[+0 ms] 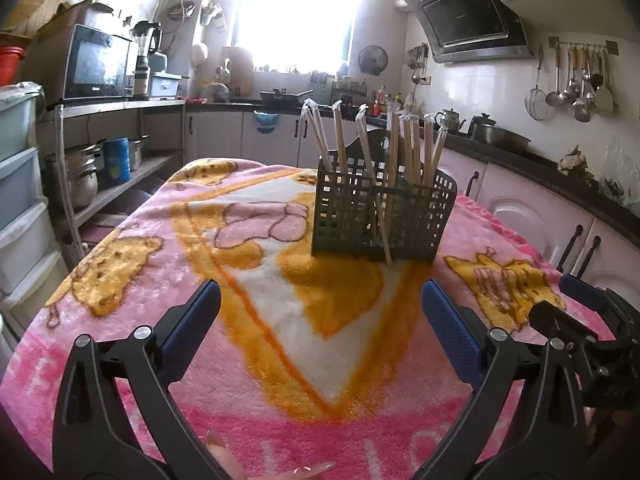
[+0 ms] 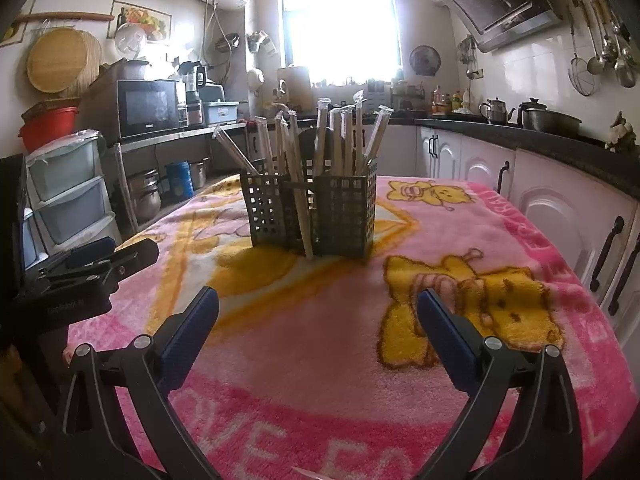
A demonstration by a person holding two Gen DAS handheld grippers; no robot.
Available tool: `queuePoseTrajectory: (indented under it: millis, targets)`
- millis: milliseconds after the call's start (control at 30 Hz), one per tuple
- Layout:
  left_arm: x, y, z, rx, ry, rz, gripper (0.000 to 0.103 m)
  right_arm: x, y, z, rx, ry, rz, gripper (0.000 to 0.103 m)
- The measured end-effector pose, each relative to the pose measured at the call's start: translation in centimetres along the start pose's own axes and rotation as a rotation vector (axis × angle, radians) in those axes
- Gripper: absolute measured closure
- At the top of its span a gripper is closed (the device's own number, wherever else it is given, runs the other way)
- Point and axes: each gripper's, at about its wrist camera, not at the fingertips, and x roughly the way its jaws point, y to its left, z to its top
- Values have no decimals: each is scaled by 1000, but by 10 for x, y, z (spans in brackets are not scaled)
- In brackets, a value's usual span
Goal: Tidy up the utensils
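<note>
The left gripper (image 1: 320, 308) has its two blue-padded fingers (image 1: 192, 320) spread wide with nothing between them, hovering over the near part of a pink blanket (image 1: 160, 360) printed with yellow bears. At the bottom edge of the left wrist view, fingertips of a hand (image 1: 224, 456) show between the black arms. The right gripper (image 2: 318, 308) is likewise spread wide and empty above the same blanket, just right of the other one; its black frame and one blue pad show at the right edge of the left view, and the left gripper appears at the left edge of the right view.

Farther out, near the middle of the blanket, stands a dark grid-walled holder (image 1: 380, 216) divided into compartments. Many wrapped chopsticks (image 1: 400, 148) stand in it, leaning in various directions, their tops above the rim. One wrapped chopstick (image 1: 382, 232) leans against the near outside of the holder, its lower end on the blanket.

Beyond the table, a bright window (image 1: 296, 12) lights the far wall. A microwave (image 1: 98, 62) sits on a shelf at far left, and ladles (image 1: 576, 80) hang on the wall at right above a dark counter (image 1: 540, 160).
</note>
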Motion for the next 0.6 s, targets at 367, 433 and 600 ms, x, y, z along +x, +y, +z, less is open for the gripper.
queuePoseTrajectory:
  millis: [367, 433, 600]
  targets:
    - [0, 1, 0, 3, 4, -4, 11, 0, 0, -1, 2, 7, 3, 6]
    - [-1, 1, 0, 2, 3, -3, 11, 0, 0, -1, 2, 7, 2, 6]
    - [0, 1, 0, 2, 4, -3, 11, 0, 0, -1, 2, 8, 2, 6]
